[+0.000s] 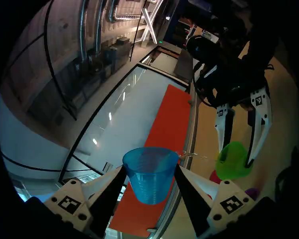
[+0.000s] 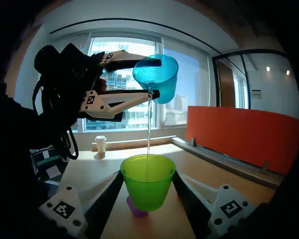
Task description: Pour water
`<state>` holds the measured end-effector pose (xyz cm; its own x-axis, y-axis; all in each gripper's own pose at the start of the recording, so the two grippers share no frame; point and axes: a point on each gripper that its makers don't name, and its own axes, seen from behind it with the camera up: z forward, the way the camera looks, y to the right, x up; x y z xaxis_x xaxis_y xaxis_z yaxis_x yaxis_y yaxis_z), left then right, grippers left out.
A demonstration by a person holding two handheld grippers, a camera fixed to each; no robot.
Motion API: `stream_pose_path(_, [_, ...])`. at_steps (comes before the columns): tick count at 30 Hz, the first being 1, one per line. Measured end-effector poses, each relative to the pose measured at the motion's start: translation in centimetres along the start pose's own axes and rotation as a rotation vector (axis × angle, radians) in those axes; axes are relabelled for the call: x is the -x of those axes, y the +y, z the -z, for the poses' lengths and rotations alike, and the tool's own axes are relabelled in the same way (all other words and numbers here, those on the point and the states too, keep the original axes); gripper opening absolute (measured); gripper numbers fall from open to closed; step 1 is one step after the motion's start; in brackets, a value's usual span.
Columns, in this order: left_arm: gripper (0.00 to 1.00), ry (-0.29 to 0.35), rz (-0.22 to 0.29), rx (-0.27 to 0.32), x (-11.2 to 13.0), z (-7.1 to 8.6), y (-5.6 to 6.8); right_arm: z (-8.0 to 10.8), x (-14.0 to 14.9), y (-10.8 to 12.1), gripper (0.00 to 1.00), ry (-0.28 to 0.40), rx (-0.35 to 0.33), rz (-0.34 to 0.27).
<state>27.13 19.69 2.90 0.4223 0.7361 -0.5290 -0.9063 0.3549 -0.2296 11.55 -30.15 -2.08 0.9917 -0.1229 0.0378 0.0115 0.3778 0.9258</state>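
A translucent blue cup [image 1: 150,174] sits tipped between my left gripper's [image 1: 149,179] fingers, which press on both its sides. A thin stream of water [image 1: 193,156] leaves its rim toward a green cup [image 1: 232,160] held by the other gripper [image 1: 239,157]. In the right gripper view, my right gripper [image 2: 147,187] is shut on the green cup [image 2: 148,181], held upright above the table. The blue cup [image 2: 156,77] hangs tilted above it in the left gripper [image 2: 151,77], and the water stream [image 2: 148,127] falls straight into the green cup.
A wooden table [image 2: 189,167] lies below, with an orange divider panel [image 2: 245,133] along its right side. A white paper cup [image 2: 100,144] stands by the window sill. A purple object [image 2: 135,209] lies under the green cup. A person's dark sleeve [image 2: 18,131] fills the left.
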Motion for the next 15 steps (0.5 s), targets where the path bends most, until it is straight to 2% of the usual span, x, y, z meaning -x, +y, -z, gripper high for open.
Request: stream_pose_path(15, [0.85,-0.002,-0.041,-0.004,-0.23,0.06,-0.28,-0.02,-0.14,0.06,0.9,0.002,0.003,0.002])
